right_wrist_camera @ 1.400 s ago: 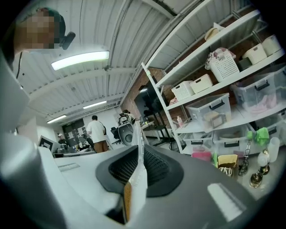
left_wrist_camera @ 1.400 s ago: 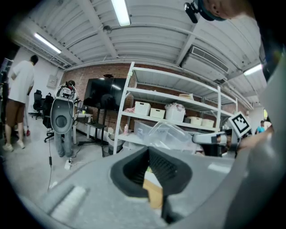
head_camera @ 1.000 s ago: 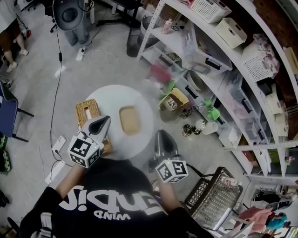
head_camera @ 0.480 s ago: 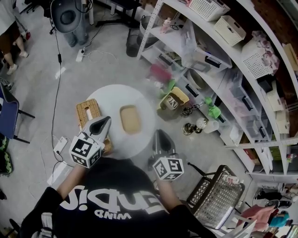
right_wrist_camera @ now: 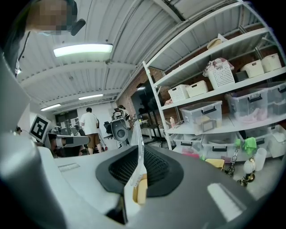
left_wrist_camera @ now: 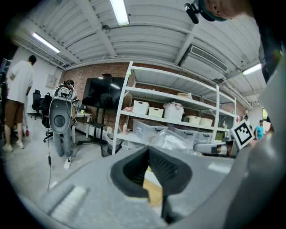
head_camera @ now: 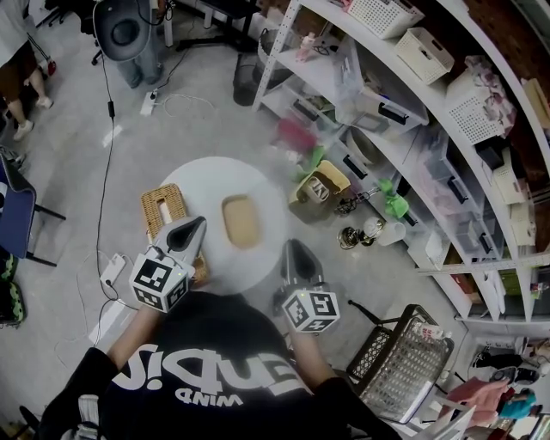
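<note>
Over the near edge of a small round white table (head_camera: 202, 176) my two grippers are held side by side, tips pointing away from me. My right gripper (right_wrist_camera: 139, 152) is shut on the edge of a clear plastic bag (right_wrist_camera: 139, 134), whose film stands up between its jaws. My left gripper (left_wrist_camera: 149, 152) is shut too, and crumpled clear film of the bag (left_wrist_camera: 172, 137) shows just past its tips. In the head view the left gripper (head_camera: 191, 225) is over the table's rim and the right gripper (head_camera: 295, 247) is just off it. A tan tray (head_camera: 241, 221) lies on the table between them.
A wicker tissue box (head_camera: 161, 209) sits at the table's left. A white shelf rack (head_camera: 404, 94) with clear bins and white baskets runs along the right. A black wire basket (head_camera: 400, 361) stands near right. Cables and a grey machine (head_camera: 125, 26) are at far left.
The right gripper has turned a little left, so the left gripper's marker cube now shows in its view. In the left gripper view the bag looks smaller and lower. The hands have barely shifted.
</note>
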Motion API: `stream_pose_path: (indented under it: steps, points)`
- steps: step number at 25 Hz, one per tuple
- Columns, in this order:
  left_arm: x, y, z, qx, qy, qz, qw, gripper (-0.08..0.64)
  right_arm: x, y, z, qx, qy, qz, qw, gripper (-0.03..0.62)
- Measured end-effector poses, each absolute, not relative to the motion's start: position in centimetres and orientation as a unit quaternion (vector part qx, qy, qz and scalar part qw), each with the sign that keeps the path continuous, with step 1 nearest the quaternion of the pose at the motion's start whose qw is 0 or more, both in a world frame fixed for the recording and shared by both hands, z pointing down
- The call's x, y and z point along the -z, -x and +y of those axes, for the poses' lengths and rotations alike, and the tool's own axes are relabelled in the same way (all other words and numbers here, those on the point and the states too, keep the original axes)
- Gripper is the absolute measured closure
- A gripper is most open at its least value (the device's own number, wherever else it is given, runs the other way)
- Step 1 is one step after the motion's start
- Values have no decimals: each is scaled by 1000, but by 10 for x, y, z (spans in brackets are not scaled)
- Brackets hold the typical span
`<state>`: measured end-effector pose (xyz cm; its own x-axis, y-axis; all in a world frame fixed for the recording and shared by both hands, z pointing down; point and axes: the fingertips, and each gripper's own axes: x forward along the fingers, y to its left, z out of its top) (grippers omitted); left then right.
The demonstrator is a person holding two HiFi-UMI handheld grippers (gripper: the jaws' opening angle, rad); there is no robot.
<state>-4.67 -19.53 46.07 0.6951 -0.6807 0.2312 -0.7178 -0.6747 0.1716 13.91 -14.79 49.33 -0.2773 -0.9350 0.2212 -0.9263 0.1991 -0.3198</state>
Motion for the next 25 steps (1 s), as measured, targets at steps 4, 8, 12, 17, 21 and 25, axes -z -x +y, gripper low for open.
stream_pose_path:
  steps: [4, 8, 12, 17, 21, 25]
  points:
    - [-459, 43, -198, -74, -912, -382, 126, 558, -495, -142, -150, 200, 602, 773, 7, 551]
    - [-460, 42, -198, -75, -912, -383, 128, 558, -496, -145, -150, 206, 602, 771, 11, 551]
    - [-462, 42, -196, -77, -911, -385, 128, 558, -498, -145, -149, 209, 601, 771, 14, 551]
    - [-464, 42, -201, -78, -911, -384, 129, 558, -500, -144, -153, 212, 600, 771, 14, 551]
    - [-463, 41, -199, -78, -911, -384, 129, 558, -499, -144, -152, 213, 599, 772, 14, 551]
    - [-465, 42, -200, -78, -911, -383, 131, 558, -500, -143, -153, 214, 598, 772, 14, 551]
